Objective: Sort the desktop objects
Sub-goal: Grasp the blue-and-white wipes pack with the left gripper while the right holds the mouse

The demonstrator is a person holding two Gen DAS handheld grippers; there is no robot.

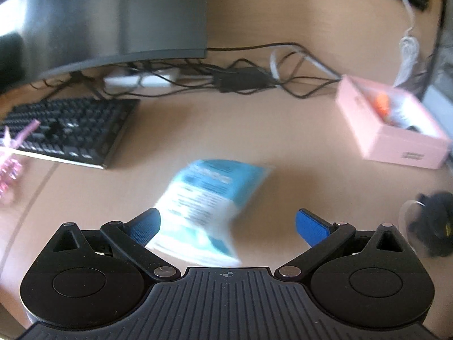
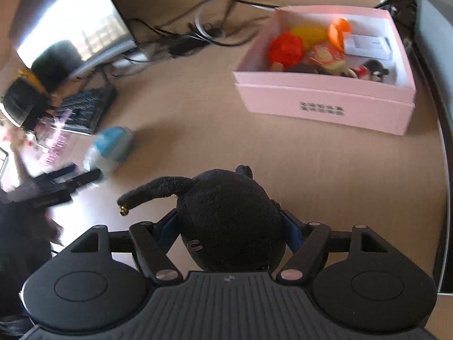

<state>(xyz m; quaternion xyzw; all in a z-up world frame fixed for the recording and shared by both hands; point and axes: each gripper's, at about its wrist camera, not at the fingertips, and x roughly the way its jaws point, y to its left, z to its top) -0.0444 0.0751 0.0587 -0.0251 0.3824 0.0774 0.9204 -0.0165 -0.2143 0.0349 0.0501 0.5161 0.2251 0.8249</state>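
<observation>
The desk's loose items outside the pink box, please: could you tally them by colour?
Black: 1, plush toy, held in the right tool
Blue and white: 1, packet, before the open left tool
Pink: 1, sparkly item
Total: 3

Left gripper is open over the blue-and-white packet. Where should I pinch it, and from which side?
Take the packet by its near short end, coming from the left gripper side. It looks flat and thin, its long axis running away, so the open fingers should straddle its width there. Motion blur hides the exact edges.
</observation>
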